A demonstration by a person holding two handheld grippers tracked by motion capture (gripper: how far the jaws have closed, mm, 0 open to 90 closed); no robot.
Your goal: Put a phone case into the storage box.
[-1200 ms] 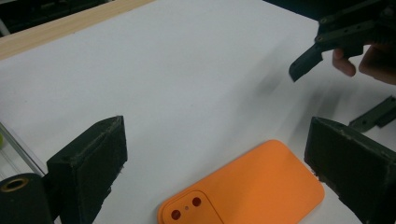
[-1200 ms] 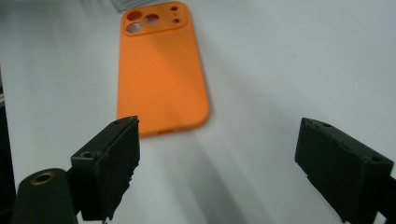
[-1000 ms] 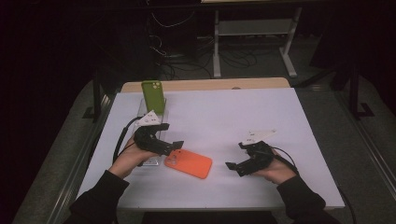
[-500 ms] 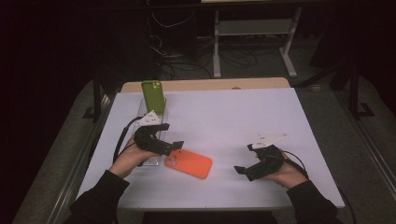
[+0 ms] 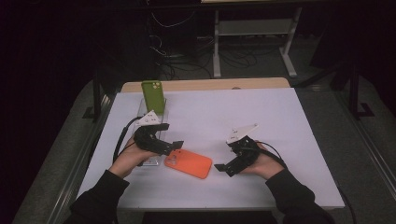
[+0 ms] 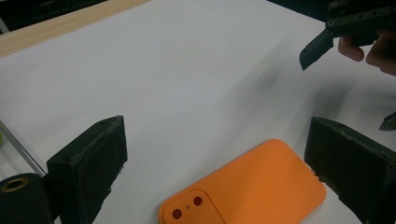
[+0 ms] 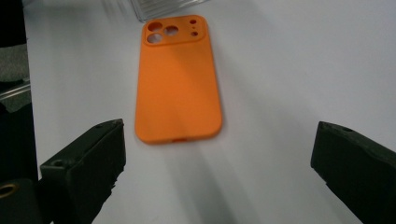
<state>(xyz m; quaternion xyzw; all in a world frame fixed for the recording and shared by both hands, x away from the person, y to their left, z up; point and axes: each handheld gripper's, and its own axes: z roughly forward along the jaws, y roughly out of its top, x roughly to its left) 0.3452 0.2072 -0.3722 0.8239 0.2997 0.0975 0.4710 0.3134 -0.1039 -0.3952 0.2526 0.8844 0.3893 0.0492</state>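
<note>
Both tongs, left (image 5: 172, 144) and right (image 5: 223, 168), hover low with jaws spread wide, pointing toward each other.

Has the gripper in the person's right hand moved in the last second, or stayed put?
Yes. In the high view the right gripper has come back toward the orange phone case, which lies where it did; its jaws stand open.

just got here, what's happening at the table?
A person holds a gripper in each hand over an orange phone case lying flat on the white table. The left gripper and right gripper sit at opposite ends of it, both open, neither gripping it. A green case stands in a clear holder at the far left.
</note>
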